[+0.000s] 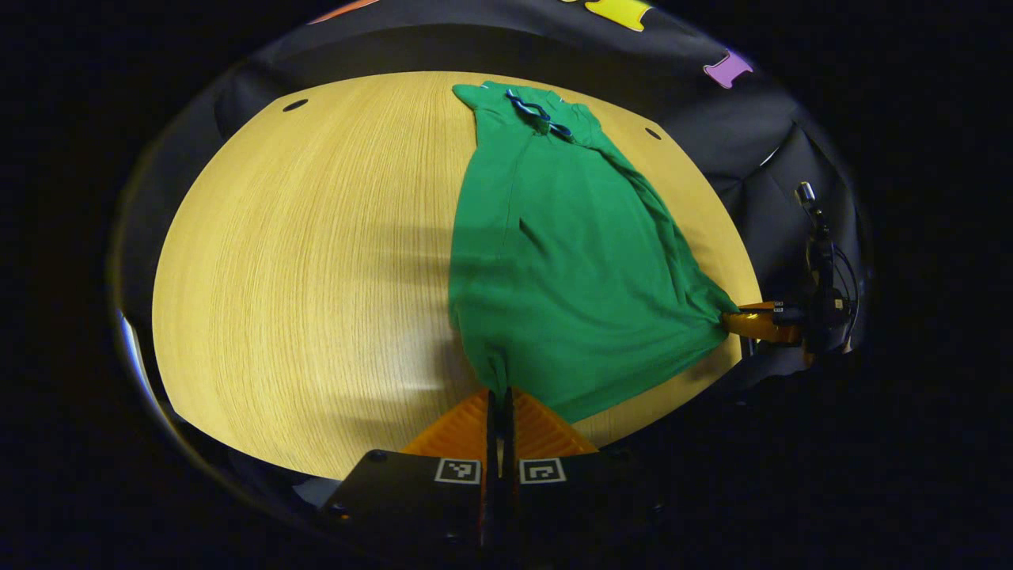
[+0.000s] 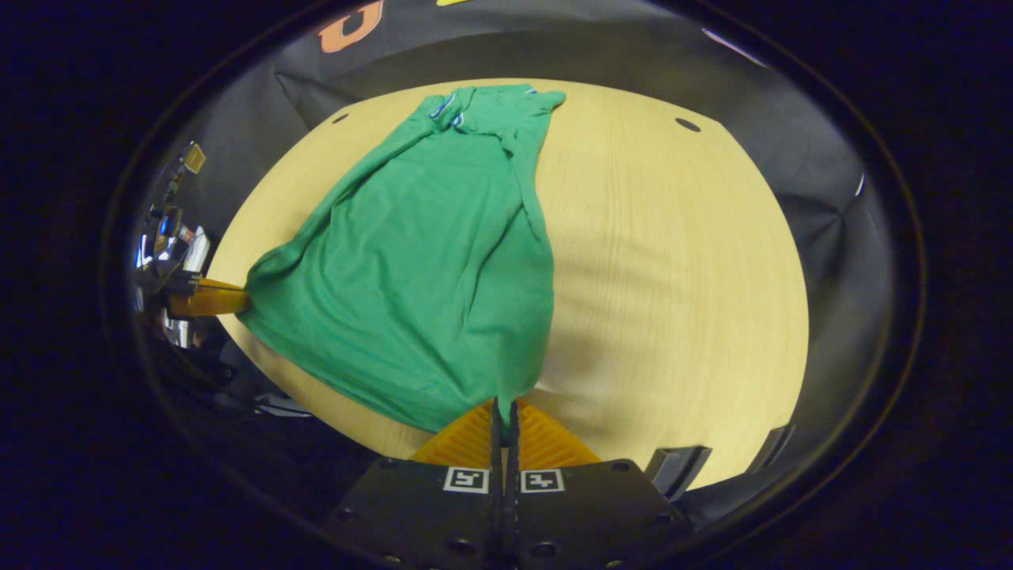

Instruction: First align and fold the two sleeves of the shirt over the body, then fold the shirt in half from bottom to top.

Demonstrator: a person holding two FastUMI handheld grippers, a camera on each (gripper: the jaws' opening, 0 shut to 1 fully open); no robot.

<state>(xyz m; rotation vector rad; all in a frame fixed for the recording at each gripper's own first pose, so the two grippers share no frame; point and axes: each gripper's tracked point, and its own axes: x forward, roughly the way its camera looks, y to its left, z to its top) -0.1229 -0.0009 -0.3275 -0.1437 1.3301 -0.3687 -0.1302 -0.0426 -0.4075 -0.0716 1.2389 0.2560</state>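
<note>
I've got the left gripper (image 1: pixel 499 396) and right gripper (image 2: pixel 504 405) each clamped on a hem corner of the green shirt (image 1: pixel 554 261) at 6 o'clock, collar at 12 on the table (image 1: pixel 316 261) — light, limp, slippery knit, so pinch corners only.

I can't see the shirt's (image 1: pixel 554 261) sleeves; they're tucked under or into the folds. Its hem corners vanish between each gripper's closed fingers. The tabletop's (image 1: pixel 316 261) near edge is cut off by my left gripper (image 1: pixel 500 404). Gear behind the far gripper is too dark to identify.
</note>
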